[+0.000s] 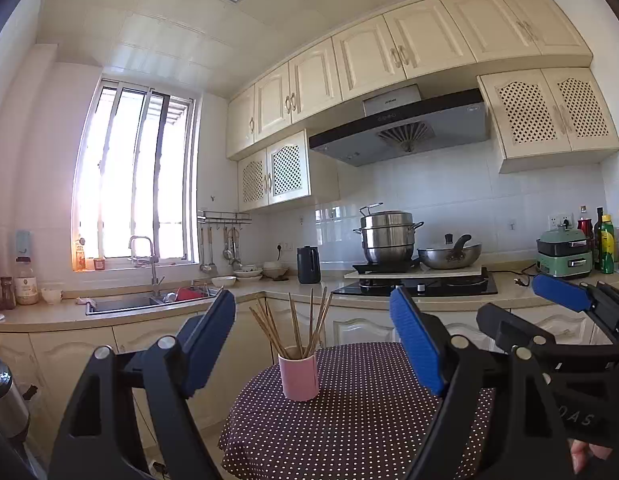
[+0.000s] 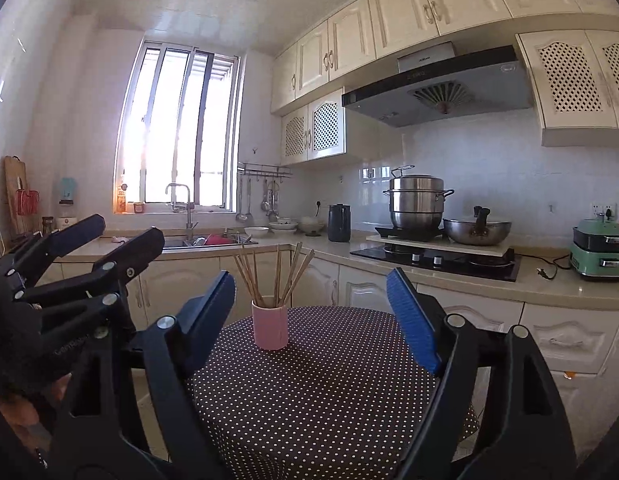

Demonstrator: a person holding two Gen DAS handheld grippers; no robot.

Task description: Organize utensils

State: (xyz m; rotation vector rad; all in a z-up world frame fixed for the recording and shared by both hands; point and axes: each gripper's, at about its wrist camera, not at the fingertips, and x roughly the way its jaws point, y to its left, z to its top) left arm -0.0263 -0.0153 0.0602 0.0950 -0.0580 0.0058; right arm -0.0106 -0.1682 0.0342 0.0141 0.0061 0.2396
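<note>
From your left wrist camera, your left gripper (image 1: 313, 312) is spread wide with nothing between its blue pads (image 1: 419, 344), raised above the near part of a small round table. The table wears a dark polka-dot cloth (image 1: 369, 408). On it stands a pink cup (image 1: 298, 376), upright, with a bundle of wooden chopsticks (image 1: 297, 322) fanning out of its top. The cup sits between your two fingers in the view but well beyond them, untouched. At the right edge your right gripper (image 1: 509, 304) reaches in, its fingers parted and holding nothing. Behind the table runs the kitchen counter (image 1: 245, 294) with a sink (image 1: 121, 305), a dark kettle (image 1: 308, 265), and a steel steamer pot (image 1: 389, 240) beside a wok (image 1: 449, 254) on the stove.

From your right wrist camera, your right gripper (image 2: 311, 308) is likewise released, pads (image 2: 413, 324) far apart and nothing between them. The pink cup (image 2: 270, 328) stands upright on the dotted cloth (image 2: 329, 392), towards the table's far side, chopsticks (image 2: 275, 274) leaning outward in it. Your left gripper (image 2: 119, 232) shows at the left edge, fingers apart. A green appliance (image 2: 599, 250) sits on the counter (image 2: 489, 288) at far right.
</note>
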